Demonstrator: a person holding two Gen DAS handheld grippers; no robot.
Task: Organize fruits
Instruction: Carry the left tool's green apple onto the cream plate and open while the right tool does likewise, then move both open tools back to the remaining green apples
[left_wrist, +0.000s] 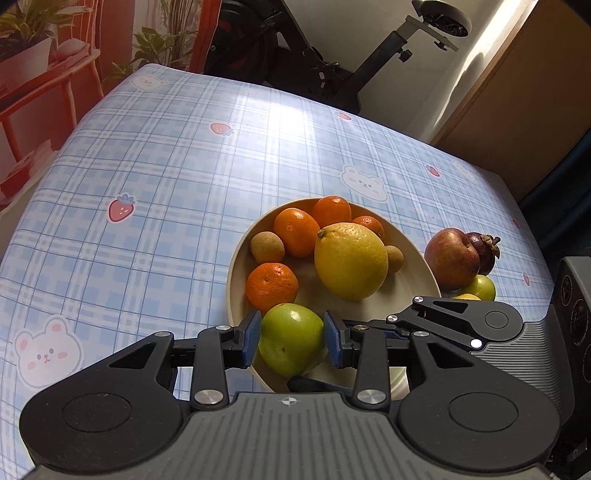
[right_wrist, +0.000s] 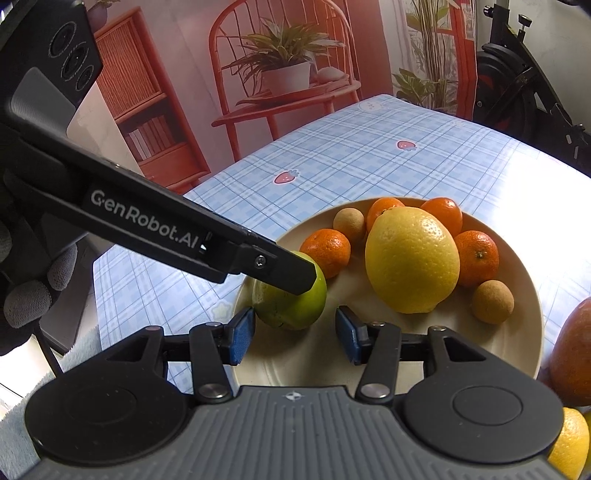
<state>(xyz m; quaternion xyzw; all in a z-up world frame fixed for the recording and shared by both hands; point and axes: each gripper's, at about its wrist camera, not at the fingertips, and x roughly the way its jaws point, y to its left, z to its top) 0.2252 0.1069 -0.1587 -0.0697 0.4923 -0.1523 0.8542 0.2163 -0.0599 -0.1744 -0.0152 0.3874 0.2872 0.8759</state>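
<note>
1. Blue checked tablecloth (left_wrist: 166, 166) with printed bears and strawberries covers the table; behind it hang a backdrop with red furniture and plants, and an exercise bike stands in the corner.
2. On the cloth stands a beige plate (left_wrist: 236, 266), which I judge to be the collecting place: it already holds a big lemon (left_wrist: 351, 260), several tangerines (left_wrist: 271, 286) and small brown round fruits.
3. The green fruit (left_wrist: 291, 338) sits at the near edge of the plate, between the blue pads of the left gripper (left_wrist: 291, 332). The pads stand just at its two sides; whether they press on it I cannot tell. The fruit seems to rest on the plate, so I think this is the moment of putting it down.
4. The right gripper (right_wrist: 295, 332) waits just beside, low over the plate, its jaws apart and nothing between them.
5. A red apple (left_wrist: 452, 258), a dark mangosteen (left_wrist: 485, 251) and a small green fruit (left_wrist: 482, 288) lie outside the plate, touching each other. Probably they come next.
</note>
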